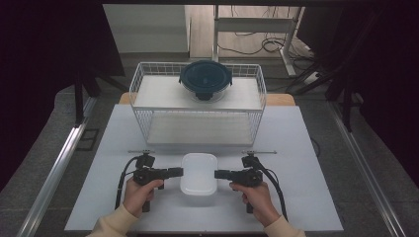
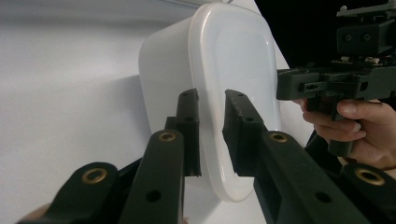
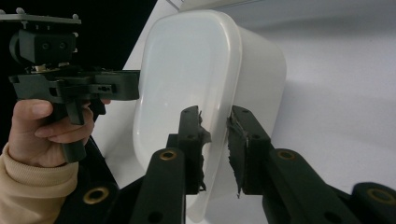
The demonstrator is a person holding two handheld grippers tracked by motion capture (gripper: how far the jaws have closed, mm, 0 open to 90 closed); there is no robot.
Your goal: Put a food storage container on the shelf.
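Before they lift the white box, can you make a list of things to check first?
1. Left gripper fingers on both sides of the white box's rim: ok.
2. Right gripper fingers on both sides of the opposite rim: ok.
3. Fingers pressing firmly on the rim: cannot tell; a small gap seems to remain.
4. Both grippers level with each other across the box: ok in the high view.
5. Wire basket has a free shelf, if the box goes there: ok; the round dark container sits on its upper level.
6. Box empty or full: cannot tell.
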